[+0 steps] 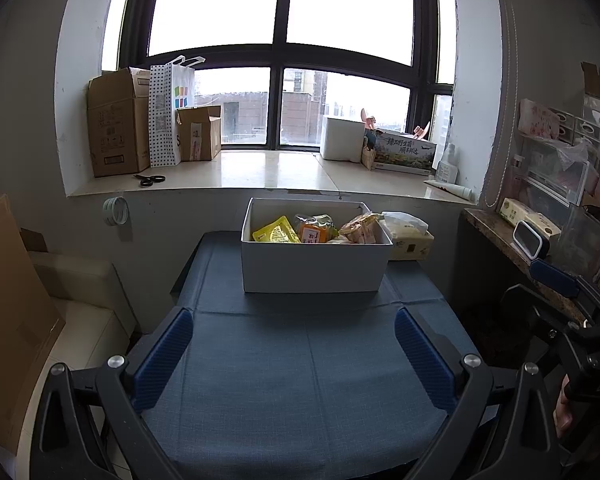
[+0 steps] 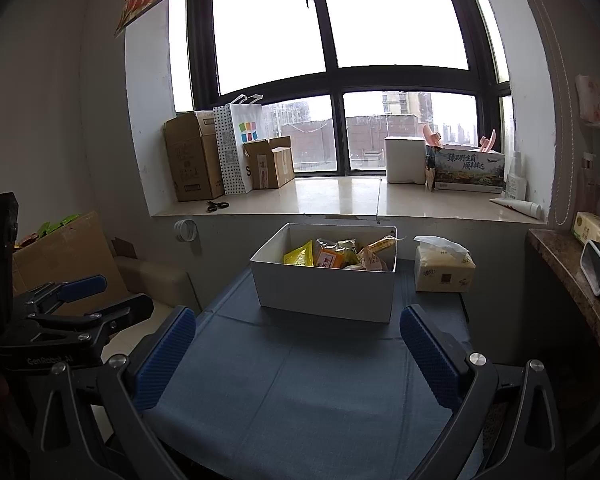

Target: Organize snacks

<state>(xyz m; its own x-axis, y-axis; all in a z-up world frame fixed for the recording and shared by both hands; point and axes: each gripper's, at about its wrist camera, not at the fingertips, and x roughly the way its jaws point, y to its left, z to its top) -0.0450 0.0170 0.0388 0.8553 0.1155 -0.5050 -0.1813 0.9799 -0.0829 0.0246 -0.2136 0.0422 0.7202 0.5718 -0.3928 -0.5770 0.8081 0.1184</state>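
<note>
White box (image 1: 316, 266) of snacks (image 1: 312, 230) sits dead ahead of both grippers; left gripper (image 1: 294, 344) and right gripper (image 2: 298, 342) fingers spread wide, empty.

Your window (image 1: 280, 12) is blown out white, backlighting the room; table (image 1: 300, 360) dim, soft shadows, glare on the sill (image 2: 340, 196), heavy fisheye bending, dark corners.

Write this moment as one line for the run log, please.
left tongs: open, empty | right tongs: open, empty | snacks: inside white box | blue table: bare near tongs
</note>
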